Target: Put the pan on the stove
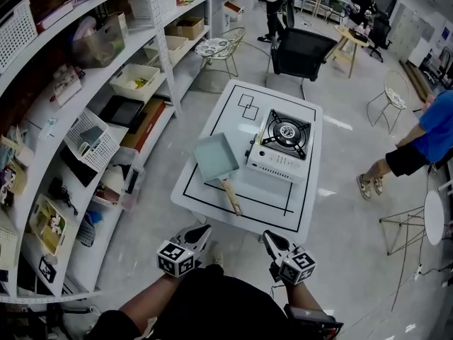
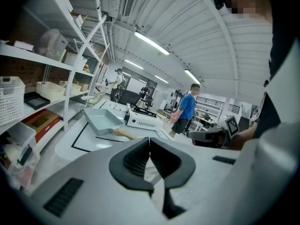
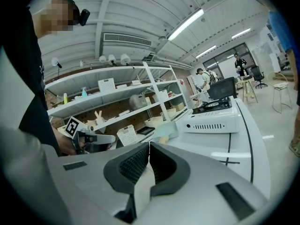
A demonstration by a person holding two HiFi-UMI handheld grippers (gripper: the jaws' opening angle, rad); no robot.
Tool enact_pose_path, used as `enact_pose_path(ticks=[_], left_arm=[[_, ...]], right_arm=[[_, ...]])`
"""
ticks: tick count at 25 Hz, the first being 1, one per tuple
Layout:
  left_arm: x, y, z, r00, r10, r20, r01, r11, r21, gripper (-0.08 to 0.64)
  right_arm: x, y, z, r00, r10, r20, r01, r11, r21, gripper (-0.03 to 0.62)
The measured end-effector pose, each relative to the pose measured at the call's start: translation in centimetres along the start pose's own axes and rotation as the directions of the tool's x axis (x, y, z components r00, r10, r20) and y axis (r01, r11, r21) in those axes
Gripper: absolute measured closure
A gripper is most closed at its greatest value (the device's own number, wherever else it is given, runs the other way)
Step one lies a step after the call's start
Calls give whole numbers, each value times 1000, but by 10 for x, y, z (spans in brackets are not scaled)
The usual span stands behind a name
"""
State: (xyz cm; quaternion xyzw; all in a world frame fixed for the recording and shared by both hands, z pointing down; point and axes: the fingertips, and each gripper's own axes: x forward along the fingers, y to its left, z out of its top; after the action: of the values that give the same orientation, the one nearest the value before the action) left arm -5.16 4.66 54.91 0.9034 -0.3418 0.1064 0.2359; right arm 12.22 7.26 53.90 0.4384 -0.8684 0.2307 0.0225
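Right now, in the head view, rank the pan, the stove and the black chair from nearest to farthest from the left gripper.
1. Pan: left part of the table, handle pointing back toward the left gripper.
2. Stove: on the table, just right of the pan.
3. Black chair: on the floor beyond the table's far end.

Person's got the left gripper and right gripper held out low in front, side by side, tilted slightly down, both with jaws pressed together.

Head view steeply down over stove; both gripper views low, toward that stove.
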Motion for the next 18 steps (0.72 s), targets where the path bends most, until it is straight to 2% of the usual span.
enact_pose_path(ticks=[11,18], left_arm=[[38,28,39,998,-69,-3,69,998,5,551],[49,57,50,997,-75,-6,75,997,12,551]], right_arm=[[40,-29,19,999,-34,-15,34,999,-16,565],[70,-36,30,999,-51,-12,51,998,-27,565]])
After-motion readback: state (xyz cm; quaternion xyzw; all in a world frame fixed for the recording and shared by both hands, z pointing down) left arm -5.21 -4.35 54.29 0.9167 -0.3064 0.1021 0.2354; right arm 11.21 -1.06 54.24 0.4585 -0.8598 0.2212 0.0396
